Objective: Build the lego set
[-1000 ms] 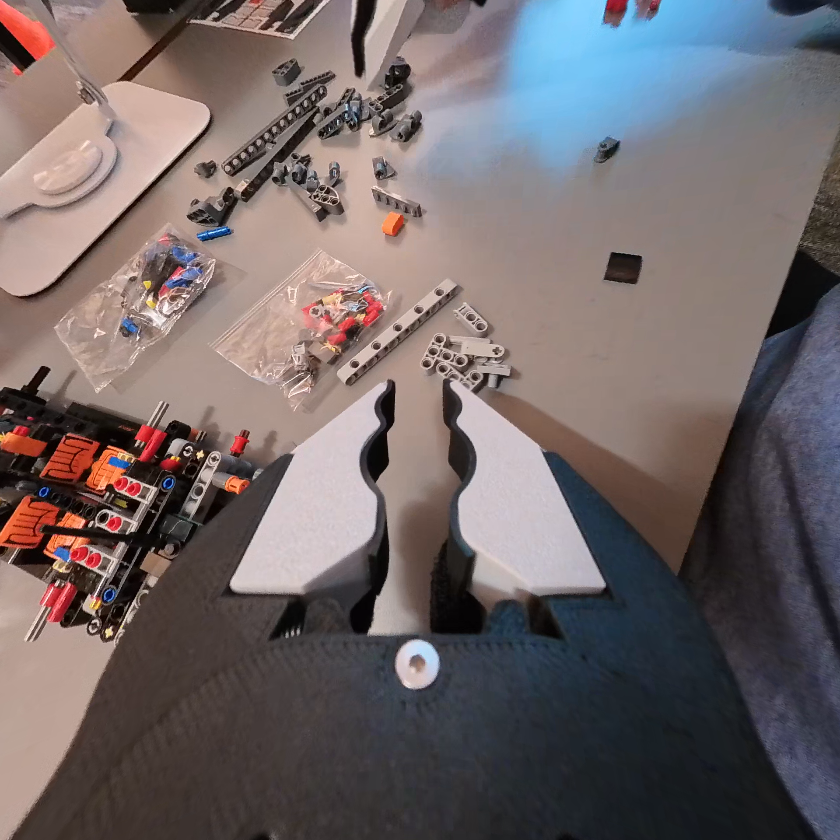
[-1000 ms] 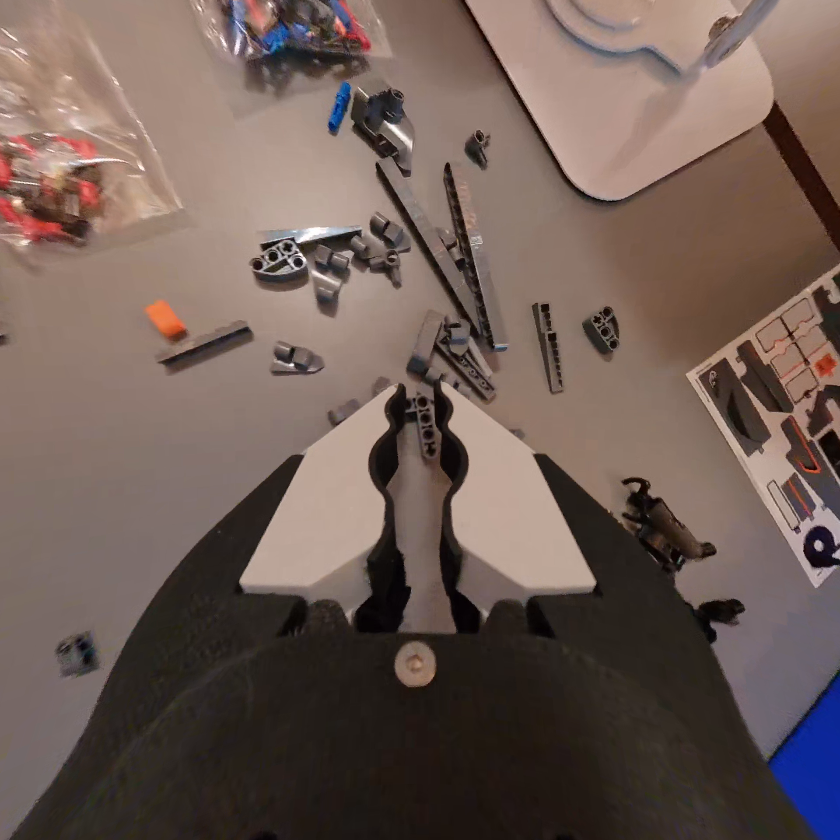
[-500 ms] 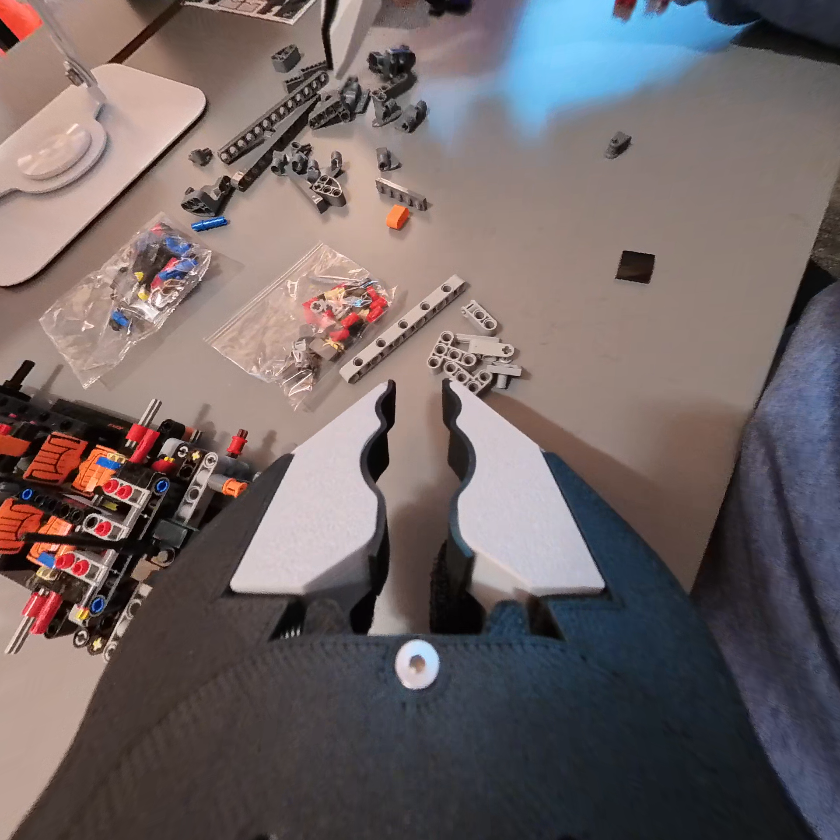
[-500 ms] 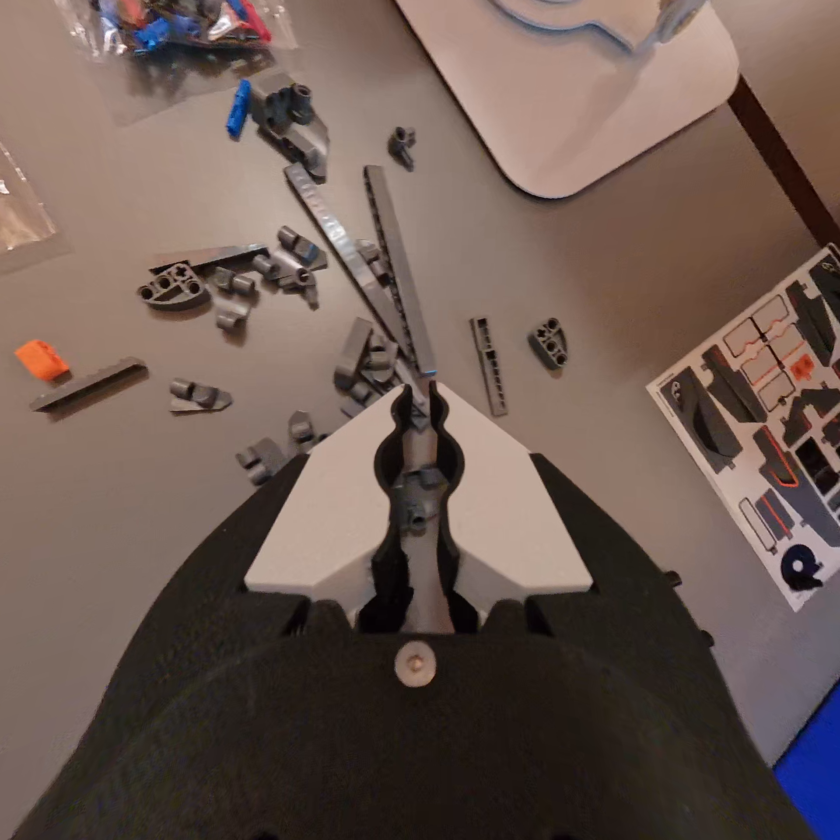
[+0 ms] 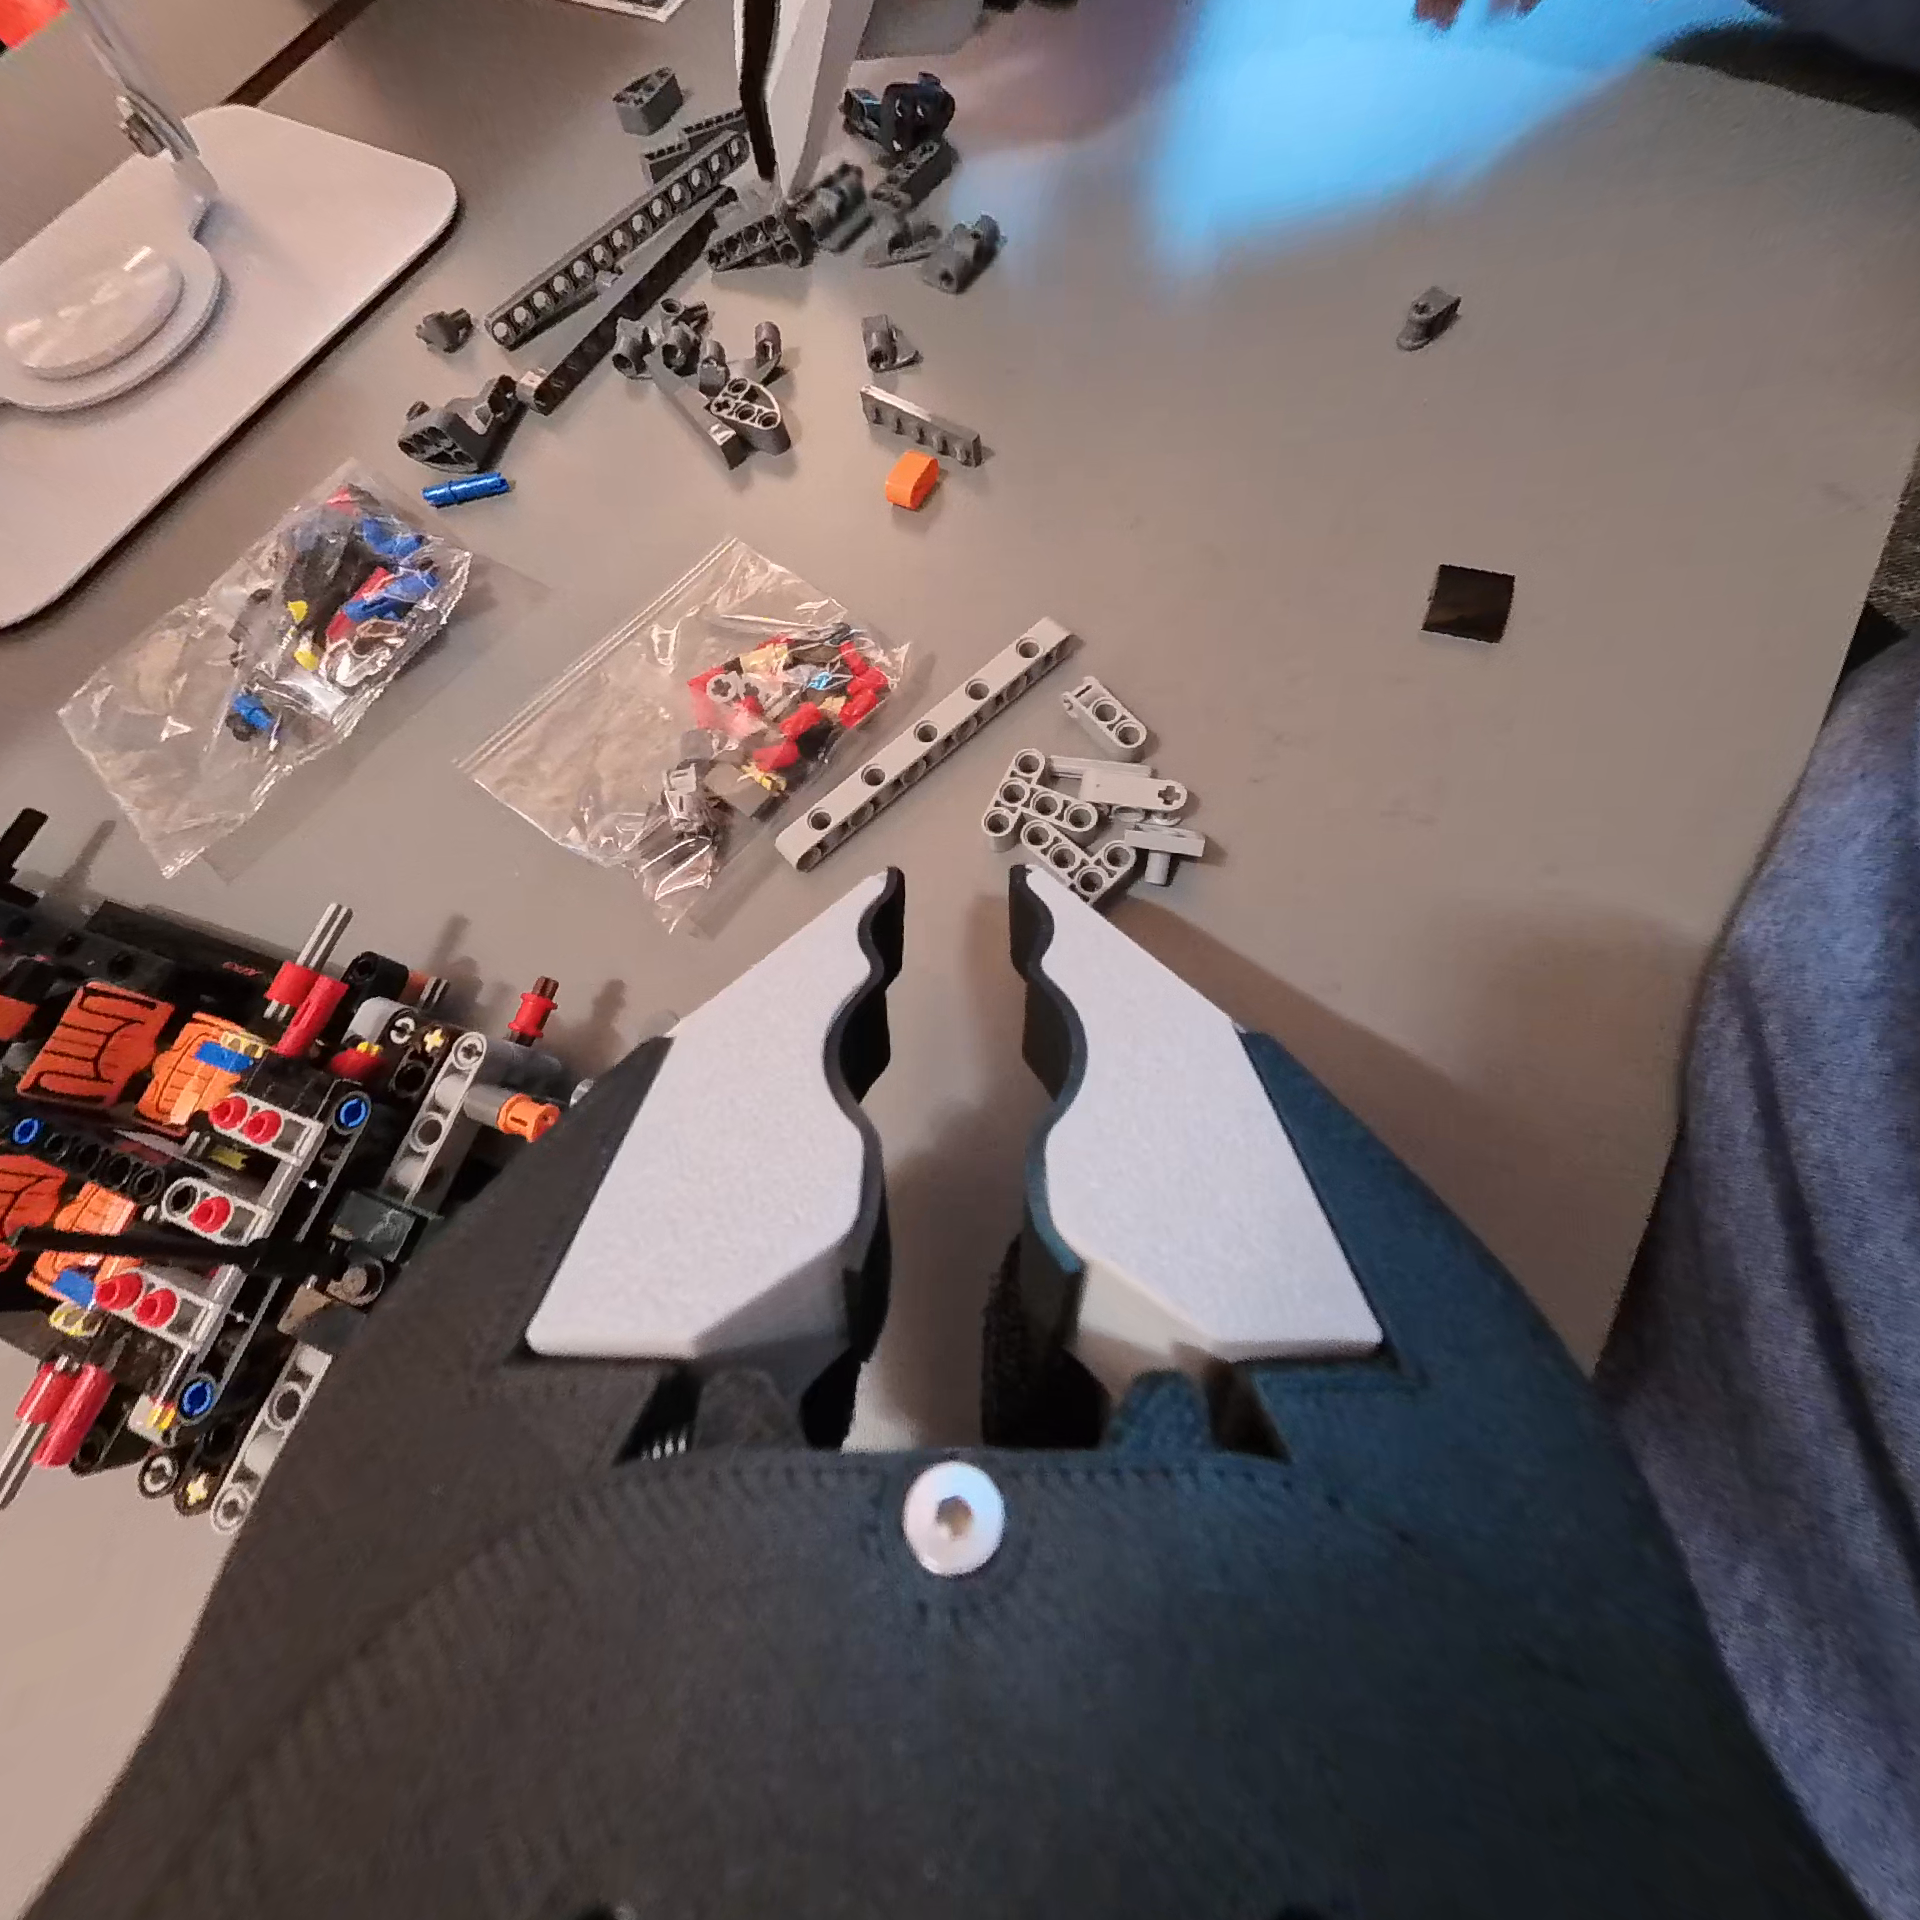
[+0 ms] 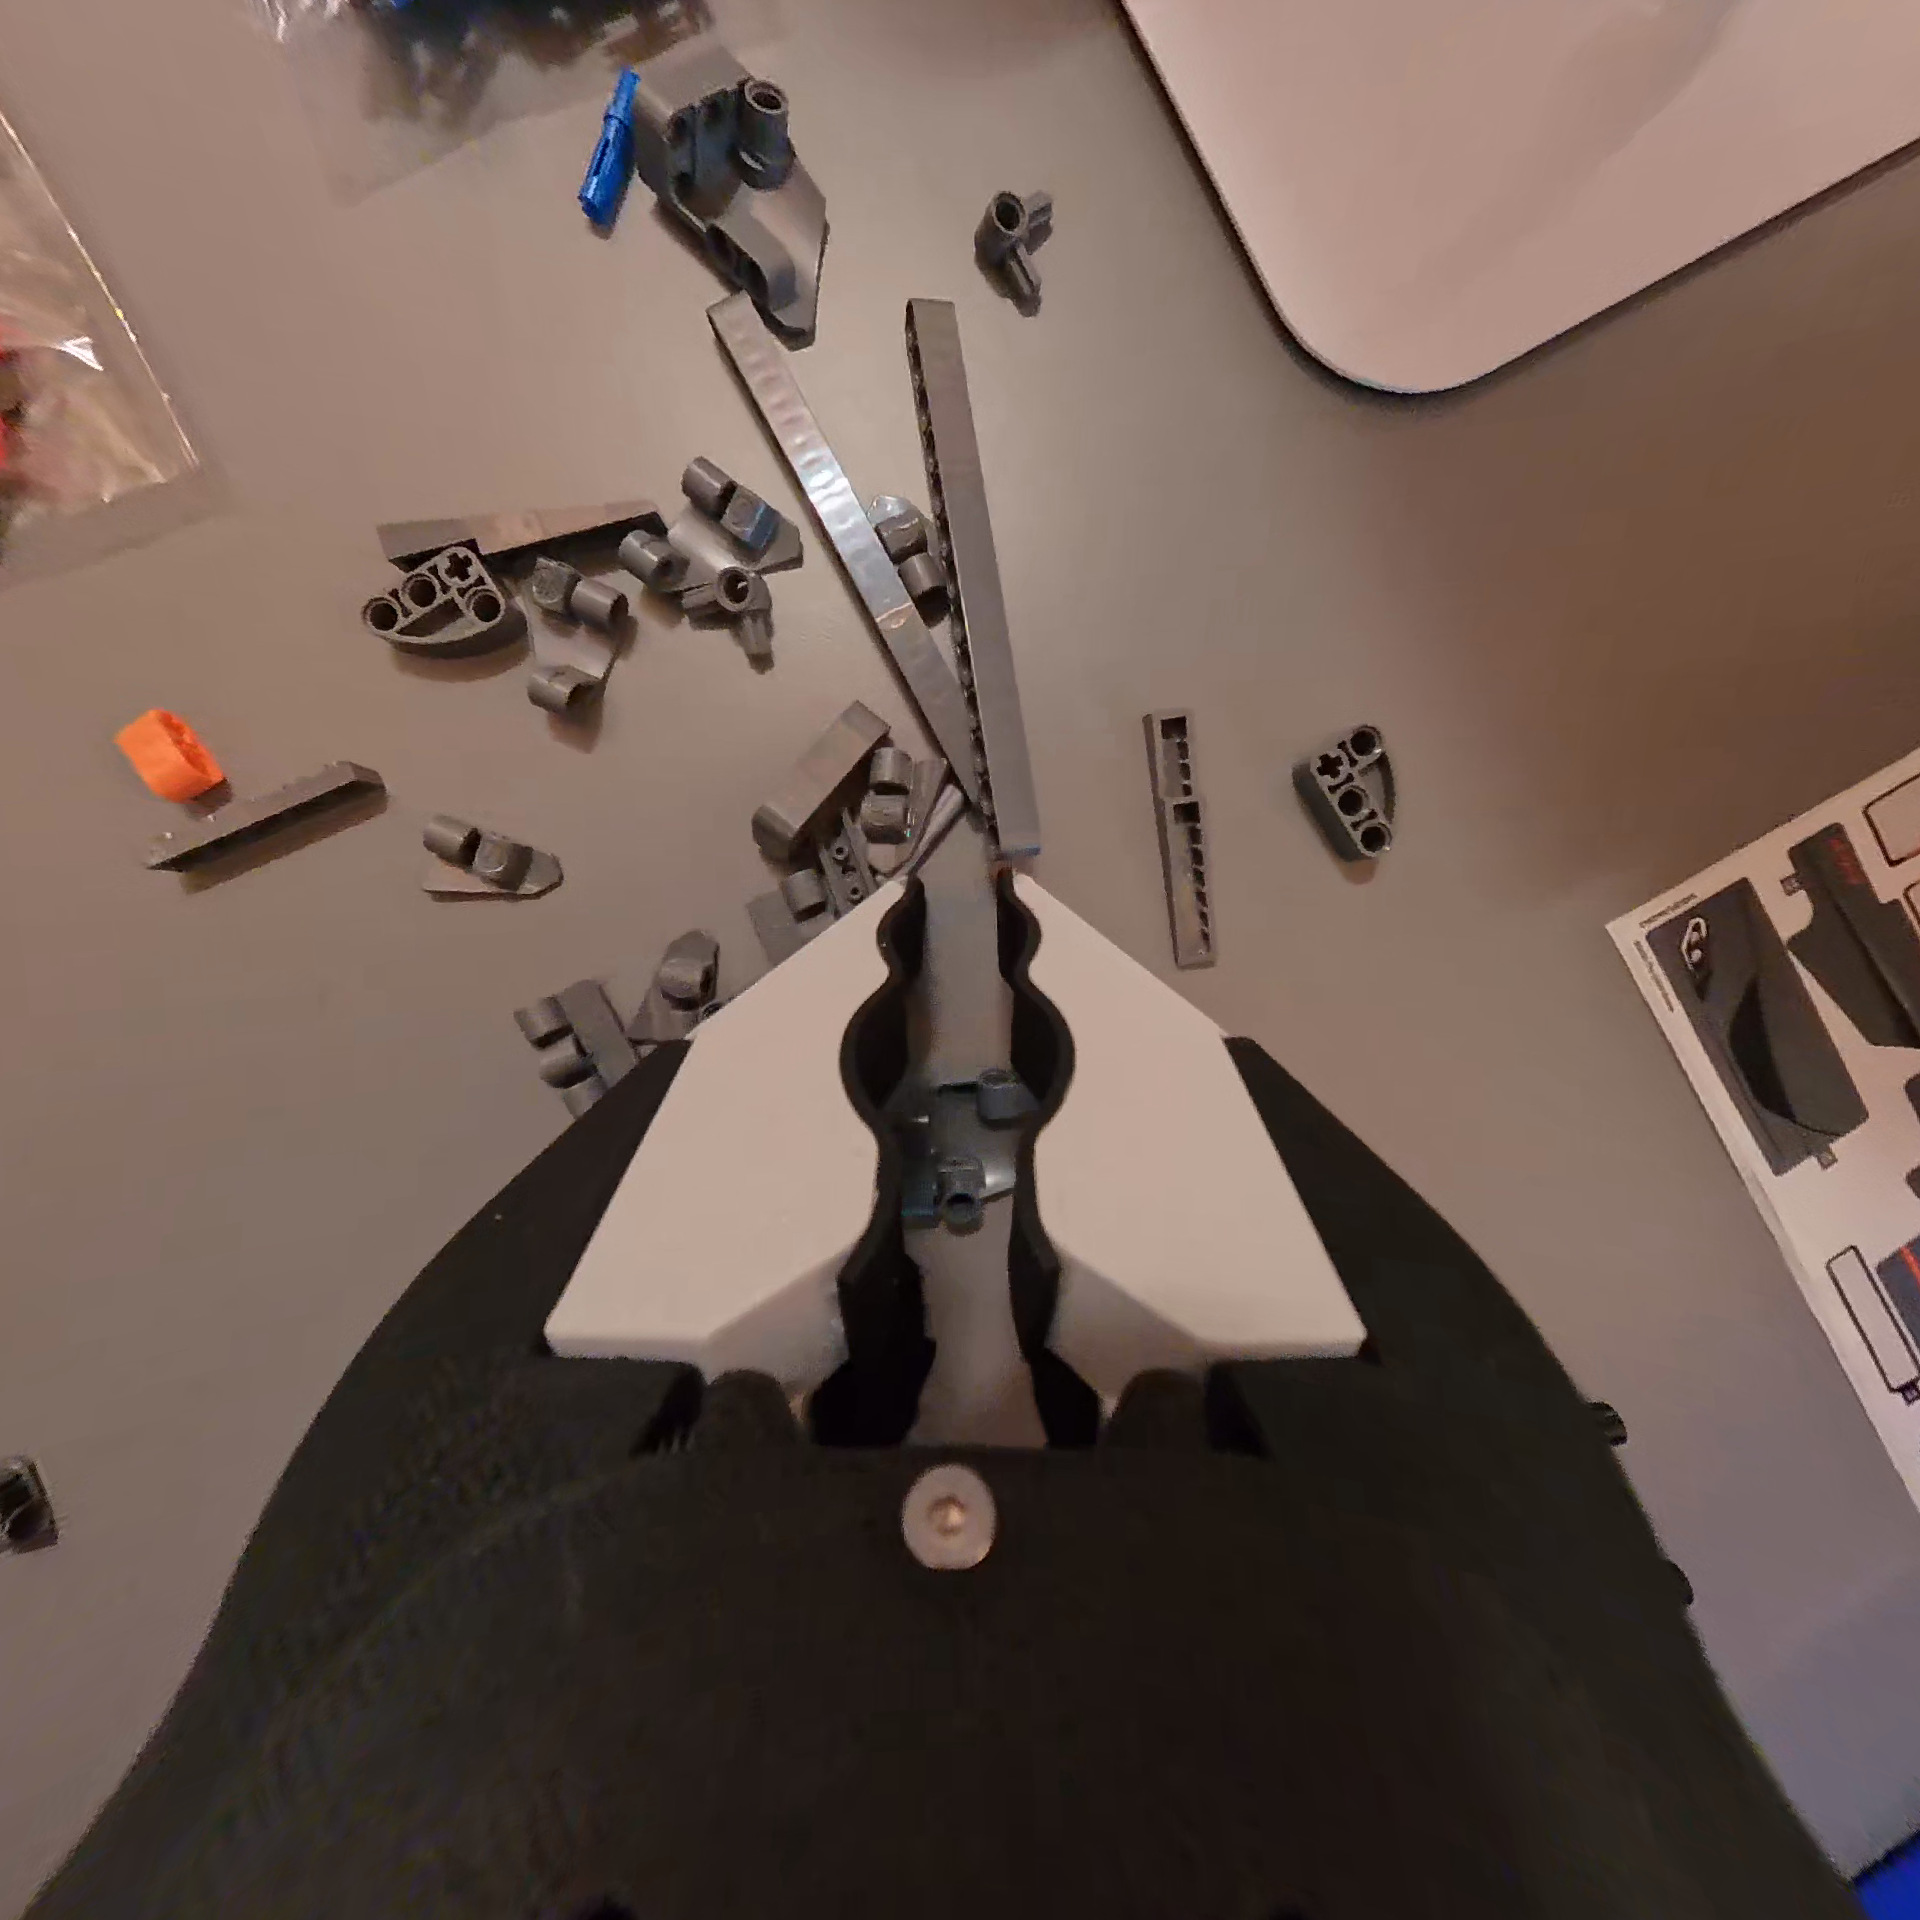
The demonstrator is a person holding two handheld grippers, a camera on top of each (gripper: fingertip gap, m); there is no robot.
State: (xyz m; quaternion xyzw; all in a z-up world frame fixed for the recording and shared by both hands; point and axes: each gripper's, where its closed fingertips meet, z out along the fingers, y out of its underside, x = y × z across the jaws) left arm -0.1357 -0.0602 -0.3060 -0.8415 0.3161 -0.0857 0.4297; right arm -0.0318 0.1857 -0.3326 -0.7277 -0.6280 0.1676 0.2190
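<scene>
Now the right gripper [image 6: 954, 883] hovers over the far pile of dark grey pieces [image 6: 831, 810] — jaws narrowly apart, nothing pinched — probably picking. Nearer, the left gripper [image 5: 956, 894] waits spread and empty beside the half-built model [image 5: 187, 1143].

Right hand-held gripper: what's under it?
Through the slot of the right hand-held gripper, a small dark grey connector piece shows on the table. A few grey pieces poke out at its left edge. Anything else beneath is covered.
</scene>
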